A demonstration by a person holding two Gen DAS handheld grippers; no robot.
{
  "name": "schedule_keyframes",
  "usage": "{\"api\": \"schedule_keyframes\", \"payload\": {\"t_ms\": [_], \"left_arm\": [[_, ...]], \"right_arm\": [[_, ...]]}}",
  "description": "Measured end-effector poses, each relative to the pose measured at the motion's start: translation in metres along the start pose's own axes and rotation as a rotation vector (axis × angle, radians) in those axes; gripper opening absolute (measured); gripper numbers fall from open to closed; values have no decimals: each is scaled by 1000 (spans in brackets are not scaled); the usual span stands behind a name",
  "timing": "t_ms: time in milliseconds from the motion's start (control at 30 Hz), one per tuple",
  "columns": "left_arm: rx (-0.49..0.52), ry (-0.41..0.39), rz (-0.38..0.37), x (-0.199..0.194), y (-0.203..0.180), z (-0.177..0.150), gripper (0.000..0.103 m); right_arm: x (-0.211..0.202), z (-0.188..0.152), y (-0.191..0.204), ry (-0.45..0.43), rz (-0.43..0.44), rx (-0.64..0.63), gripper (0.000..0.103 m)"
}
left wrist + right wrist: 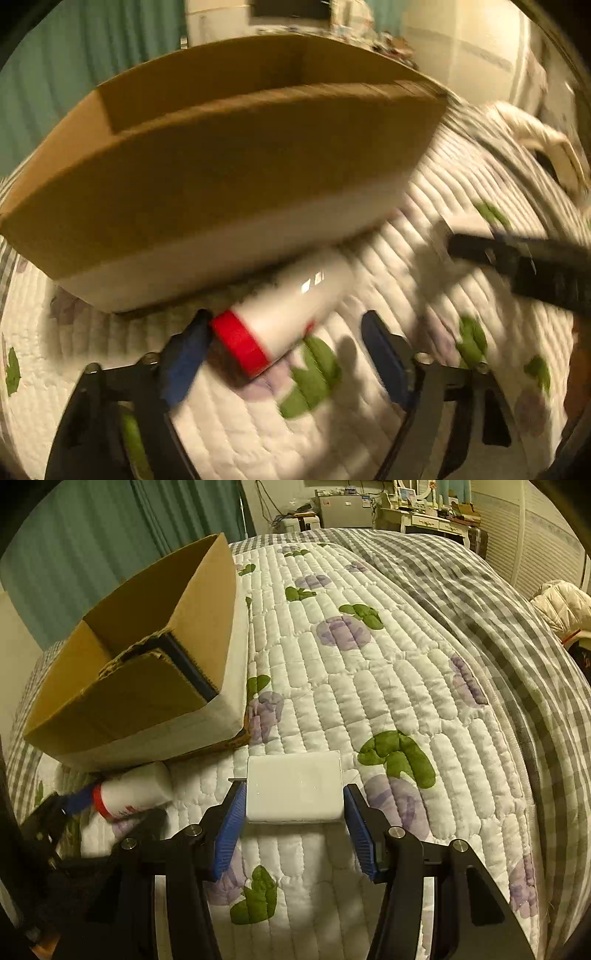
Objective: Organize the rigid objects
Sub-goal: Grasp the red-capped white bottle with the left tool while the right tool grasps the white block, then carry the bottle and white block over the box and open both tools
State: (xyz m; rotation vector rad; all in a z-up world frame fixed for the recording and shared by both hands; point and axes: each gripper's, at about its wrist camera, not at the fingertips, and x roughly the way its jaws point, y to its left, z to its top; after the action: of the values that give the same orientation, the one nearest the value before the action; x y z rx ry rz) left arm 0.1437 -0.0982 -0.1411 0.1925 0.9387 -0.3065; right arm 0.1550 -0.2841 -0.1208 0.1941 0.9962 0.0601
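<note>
A white bottle with a red cap [284,310] lies on the quilt in front of the cardboard box [229,177]. My left gripper [288,332] is open around the bottle's cap end; its left pad [184,362] is next to the cap. The bottle [133,790] and box [147,686] also show in the right wrist view. A white rectangular block [293,786] lies on the quilt between my right gripper's [293,797] blue pads [231,823]. The pads stand at its two sides; whether they press on it is unclear. The right gripper [517,262] shows in the left view.
The open box holds a dark flat object [188,664] by its near wall. The flowered white quilt [369,686] covers the bed, with a grey checked blanket [498,627] to the right. A cream jacket [561,605] lies far right. Furniture stands beyond the bed.
</note>
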Motion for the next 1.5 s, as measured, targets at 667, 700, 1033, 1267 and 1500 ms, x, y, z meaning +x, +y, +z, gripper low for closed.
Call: {"api": "schedule_keyframes", "payload": {"t_ms": [667,700,1033,1267,1500], "left_arm": [[50,11,-26,4,-13,17,36],[39,4,-17,1,-12,16,36],[-31,-49,-2,-59,4,-4,36],[-85,-89,41,-99,26,-1,36],[-129,-138,85,-129,39,22,36]], "right_arm": [[-4,-2,1,0,-14,15,53],[-5,-2,3,-2,-16,9,53],[-41,-3,27,-49,-42,-94,53],[-82,3,45,-111,-26,-131,53],[-115,21,58,-171,-17,-165,53]]}}
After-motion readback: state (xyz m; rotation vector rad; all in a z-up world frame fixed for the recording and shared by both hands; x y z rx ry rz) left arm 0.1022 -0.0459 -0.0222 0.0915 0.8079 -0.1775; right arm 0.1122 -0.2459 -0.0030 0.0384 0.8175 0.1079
